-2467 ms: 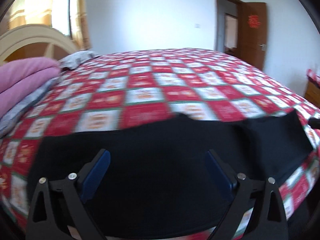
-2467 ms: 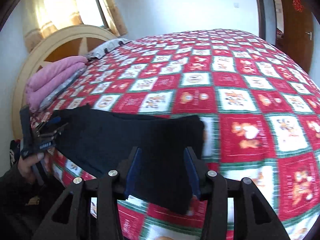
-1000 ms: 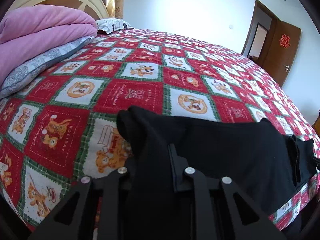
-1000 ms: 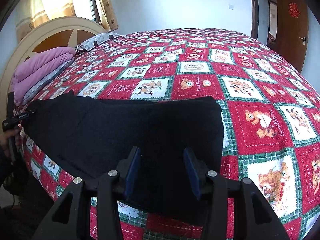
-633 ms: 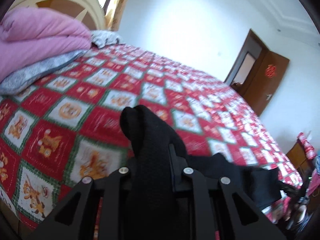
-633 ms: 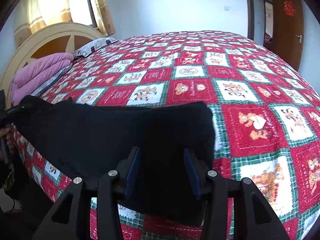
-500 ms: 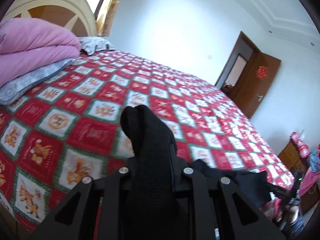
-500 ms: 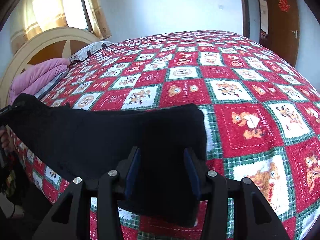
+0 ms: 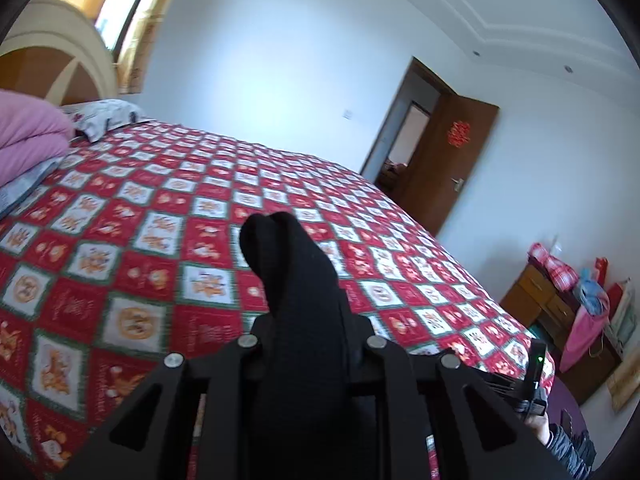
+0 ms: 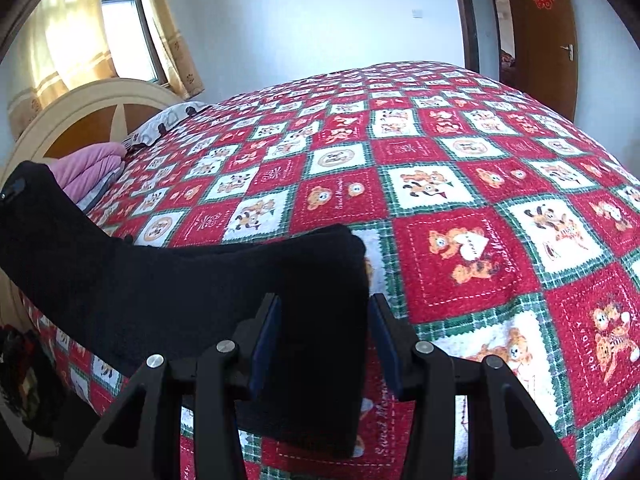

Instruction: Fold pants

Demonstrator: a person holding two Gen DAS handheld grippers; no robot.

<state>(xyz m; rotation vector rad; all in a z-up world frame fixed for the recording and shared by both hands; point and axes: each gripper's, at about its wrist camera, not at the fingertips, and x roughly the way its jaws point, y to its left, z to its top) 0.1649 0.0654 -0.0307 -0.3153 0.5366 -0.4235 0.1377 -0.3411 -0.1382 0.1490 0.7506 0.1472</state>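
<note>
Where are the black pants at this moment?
One end of the black pants lies at the near edge of the bed between the open right gripper; the left gripper holds the other end raised.

**Left end of the pants raised off the bed**

Between the earliest frames and the present one, the left gripper [image 9: 308, 320] closed from a wide-open stance onto the black pants [image 10: 192, 292] and lifted that end clear of the quilt [image 10: 460, 200], the cloth bunching above its fingers. The garment, formerly flat, rose in a slope toward the left. The right gripper [image 10: 324, 336] shifted only slightly along the edge.
</note>
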